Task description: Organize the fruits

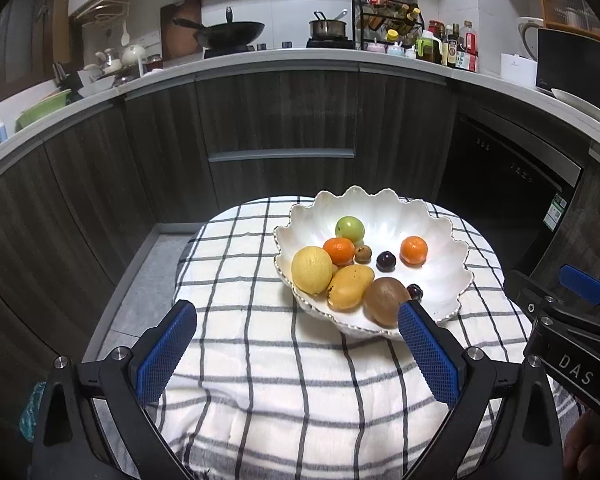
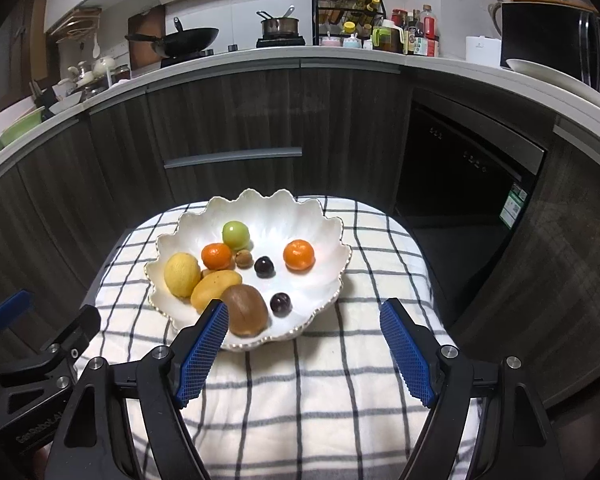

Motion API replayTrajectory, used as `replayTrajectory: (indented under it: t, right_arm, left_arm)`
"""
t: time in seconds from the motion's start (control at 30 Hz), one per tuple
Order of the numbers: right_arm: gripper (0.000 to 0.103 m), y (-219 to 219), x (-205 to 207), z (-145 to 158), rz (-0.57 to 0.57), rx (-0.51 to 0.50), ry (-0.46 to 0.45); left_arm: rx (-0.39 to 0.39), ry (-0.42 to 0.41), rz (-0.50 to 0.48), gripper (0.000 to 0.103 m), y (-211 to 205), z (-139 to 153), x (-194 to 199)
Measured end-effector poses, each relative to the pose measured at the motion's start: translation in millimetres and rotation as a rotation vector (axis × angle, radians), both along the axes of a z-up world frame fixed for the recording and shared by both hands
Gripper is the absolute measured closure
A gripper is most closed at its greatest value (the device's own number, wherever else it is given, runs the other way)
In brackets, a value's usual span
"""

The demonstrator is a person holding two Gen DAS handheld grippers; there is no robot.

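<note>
A white scalloped bowl (image 1: pixel 440 232) (image 2: pixel 324 240) sits on a checked cloth (image 1: pixel 260 360) (image 2: pixel 300 400). It holds a lemon (image 1: pixel 311 270) (image 2: pixel 182 274), a mango (image 1: pixel 350 286) (image 2: pixel 214 286), a kiwi (image 1: pixel 386 300) (image 2: pixel 246 314), two oranges (image 1: pixel 413 250) (image 2: pixel 298 255), a green apple (image 1: pixel 350 229) (image 2: pixel 236 235), a small brown nut-like fruit (image 2: pixel 243 259) and two dark plums (image 1: pixel 386 261) (image 2: pixel 280 303). My left gripper (image 1: pixel 296 320) is open and empty in front of the bowl. My right gripper (image 2: pixel 304 314) is open and empty, its left finger just before the kiwi.
Dark cabinets (image 1: pixel 280 120) and a counter with a wok (image 1: pixel 228 34), a pot (image 1: pixel 328 26) and bottles (image 1: pixel 448 46) stand behind. A dishwasher (image 2: pixel 468 168) is at the right. The other gripper's body shows at the frame edges (image 1: pixel 568 320) (image 2: pixel 32 352).
</note>
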State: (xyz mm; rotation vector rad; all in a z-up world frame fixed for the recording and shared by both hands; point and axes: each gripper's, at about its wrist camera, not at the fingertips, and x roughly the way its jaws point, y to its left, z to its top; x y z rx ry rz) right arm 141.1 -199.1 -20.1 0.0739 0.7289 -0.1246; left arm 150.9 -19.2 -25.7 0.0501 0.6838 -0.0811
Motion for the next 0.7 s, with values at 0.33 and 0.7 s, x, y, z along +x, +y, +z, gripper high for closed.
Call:
replayTrajectory:
  t: [0.33, 0.7]
  right_arm:
    - [0.024, 2, -33, 8, -0.002, -0.023, -0.051]
    - [0.024, 7, -62, 2, 0.013, -0.014, -0.069]
  left_arm:
    - [0.009, -0.042, 0.028, 0.001, 6, 5, -37]
    - [0.040, -0.064, 0.032, 0.000, 9, -1, -67]
